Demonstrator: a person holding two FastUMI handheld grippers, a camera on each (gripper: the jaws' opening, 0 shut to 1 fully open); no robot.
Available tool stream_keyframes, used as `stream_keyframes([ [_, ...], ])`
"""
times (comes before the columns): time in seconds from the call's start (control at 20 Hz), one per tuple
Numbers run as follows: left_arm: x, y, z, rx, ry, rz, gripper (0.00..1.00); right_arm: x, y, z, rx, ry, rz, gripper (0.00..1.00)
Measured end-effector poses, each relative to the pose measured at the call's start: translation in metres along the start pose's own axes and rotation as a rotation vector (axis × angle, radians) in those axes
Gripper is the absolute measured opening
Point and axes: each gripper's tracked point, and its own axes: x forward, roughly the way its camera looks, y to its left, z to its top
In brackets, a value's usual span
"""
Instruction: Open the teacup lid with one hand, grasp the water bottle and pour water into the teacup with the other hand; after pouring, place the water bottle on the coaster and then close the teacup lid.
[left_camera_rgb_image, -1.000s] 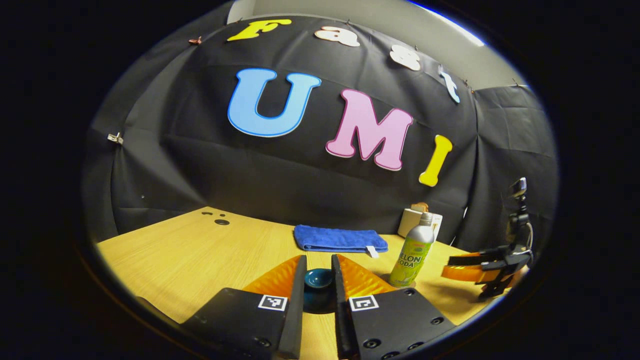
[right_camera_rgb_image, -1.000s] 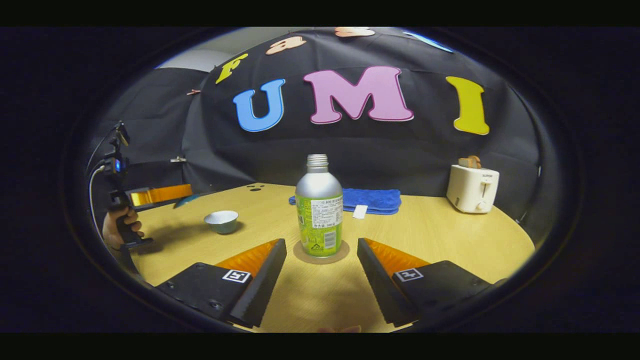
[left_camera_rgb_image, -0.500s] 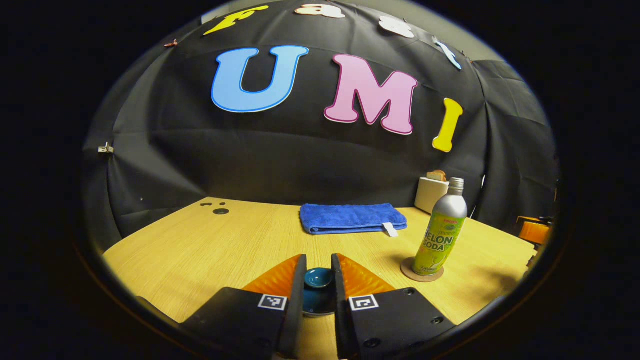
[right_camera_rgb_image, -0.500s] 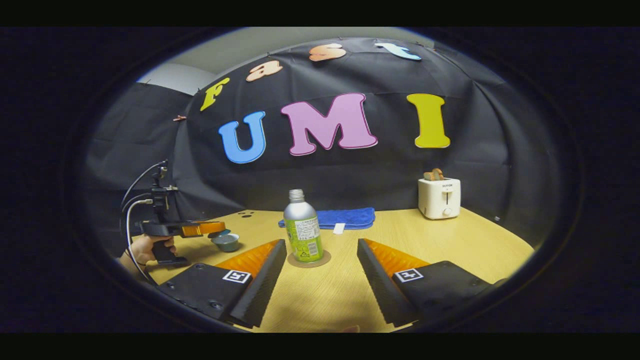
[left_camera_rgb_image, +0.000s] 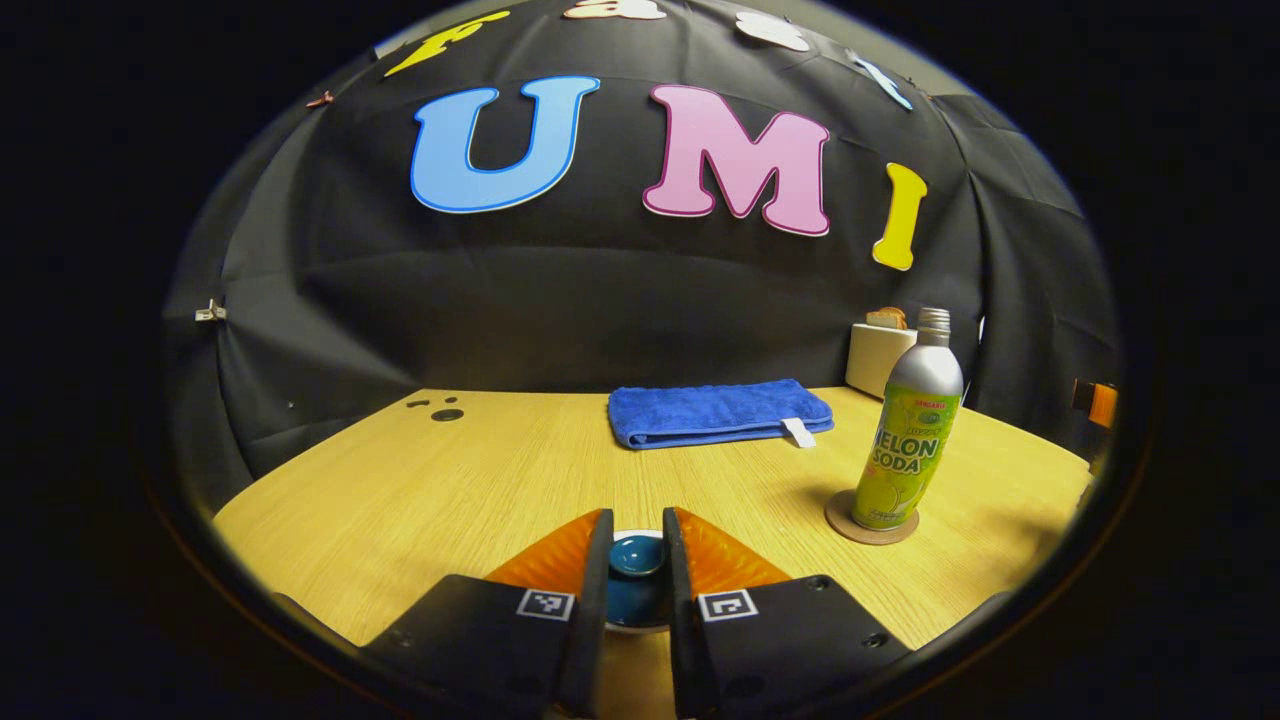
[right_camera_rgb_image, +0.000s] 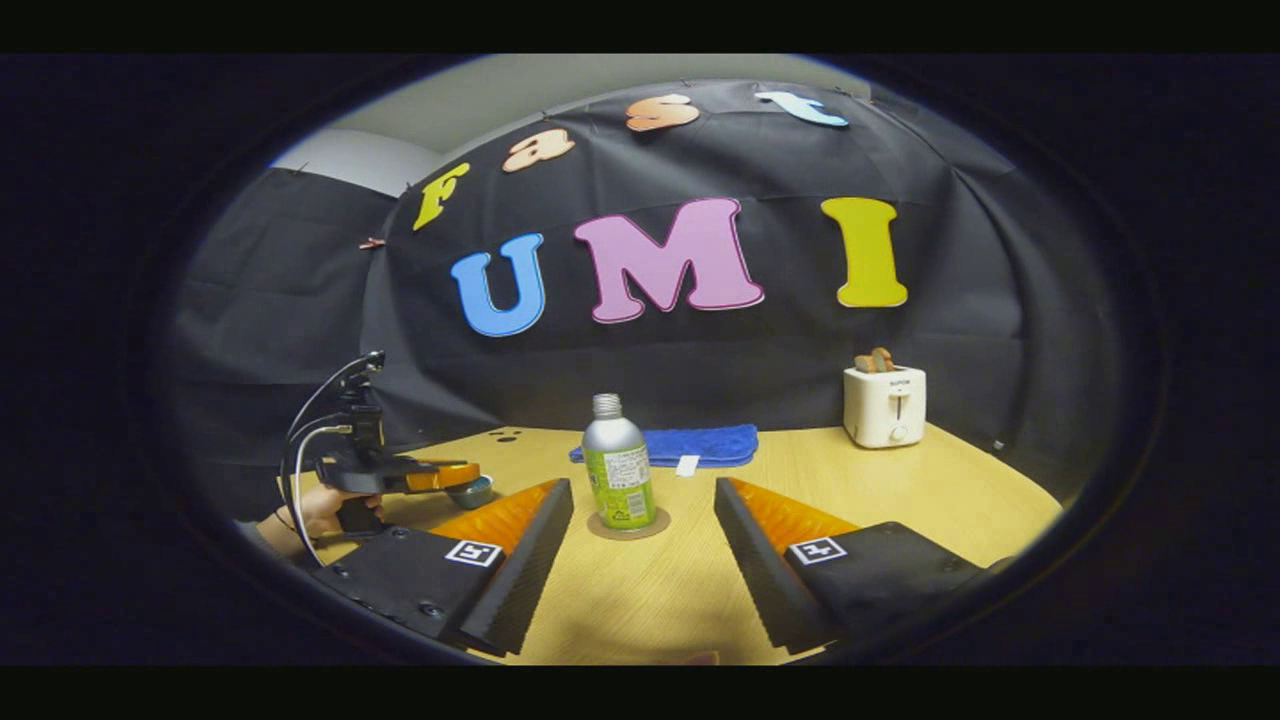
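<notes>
My left gripper (left_camera_rgb_image: 636, 540) is shut on the knob of the dark teal teacup lid (left_camera_rgb_image: 637, 556). The lid sits right over the teacup, whose pale rim (left_camera_rgb_image: 630, 628) shows around it; whether it rests on the rim I cannot tell. In the right gripper view the left gripper (right_camera_rgb_image: 412, 477), held by a hand (right_camera_rgb_image: 320, 507), covers the teacup (right_camera_rgb_image: 472, 492). The green and silver water bottle (left_camera_rgb_image: 908, 440) (right_camera_rgb_image: 619, 475) stands upright on a round coaster (right_camera_rgb_image: 628, 526). My right gripper (right_camera_rgb_image: 640, 560) is open, well short of the bottle, with nothing between its fingers.
A folded blue towel (left_camera_rgb_image: 718, 412) (right_camera_rgb_image: 665, 445) lies at the back of the wooden table (left_camera_rgb_image: 450, 480). A white toaster (right_camera_rgb_image: 885, 405) (left_camera_rgb_image: 876, 357) stands at the back right. Small dark holes (left_camera_rgb_image: 440, 410) mark the table's far left.
My left gripper has come down with the lid over the teacup. My right gripper has drawn back from the bottle, which stays on the coaster.
</notes>
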Motion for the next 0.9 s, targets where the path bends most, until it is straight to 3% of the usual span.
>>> stream_keyframes([
  [0.35, -0.003, -0.006, -0.001, 0.04, -0.008, -0.003, 0.37, -0.001, 0.001, -0.001, -0.001, -0.002, 0.0, 0.88],
  [0.45, -0.012, -0.008, 0.0, 0.047, -0.027, -0.003, 0.55, 0.0, 0.005, -0.001, 0.002, -0.001, 0.005, 0.88],
  [0.5, -0.017, -0.01, 0.002, 0.052, -0.039, -0.003, 0.58, 0.0, 0.007, -0.001, 0.002, -0.004, 0.009, 0.88],
  [0.55, -0.03, -0.015, 0.009, 0.058, -0.072, -0.004, 0.72, 0.001, 0.012, 0.001, -0.007, -0.02, 0.016, 0.88],
  [0.65, -0.057, -0.027, 0.029, 0.054, -0.161, -0.008, 0.86, 0.004, 0.014, 0.004, -0.035, -0.057, 0.003, 0.88],
  [0.75, -0.073, -0.035, 0.033, 0.032, -0.194, -0.018, 0.94, 0.004, 0.018, 0.005, -0.041, -0.07, -0.001, 0.88],
  [0.85, -0.088, -0.042, 0.036, 0.016, -0.224, -0.033, 0.95, 0.004, 0.02, 0.007, -0.053, -0.083, -0.006, 0.88],
  [0.9, -0.093, -0.044, 0.037, 0.023, -0.228, -0.043, 0.95, 0.003, 0.018, 0.008, -0.064, -0.089, -0.018, 0.93],
])
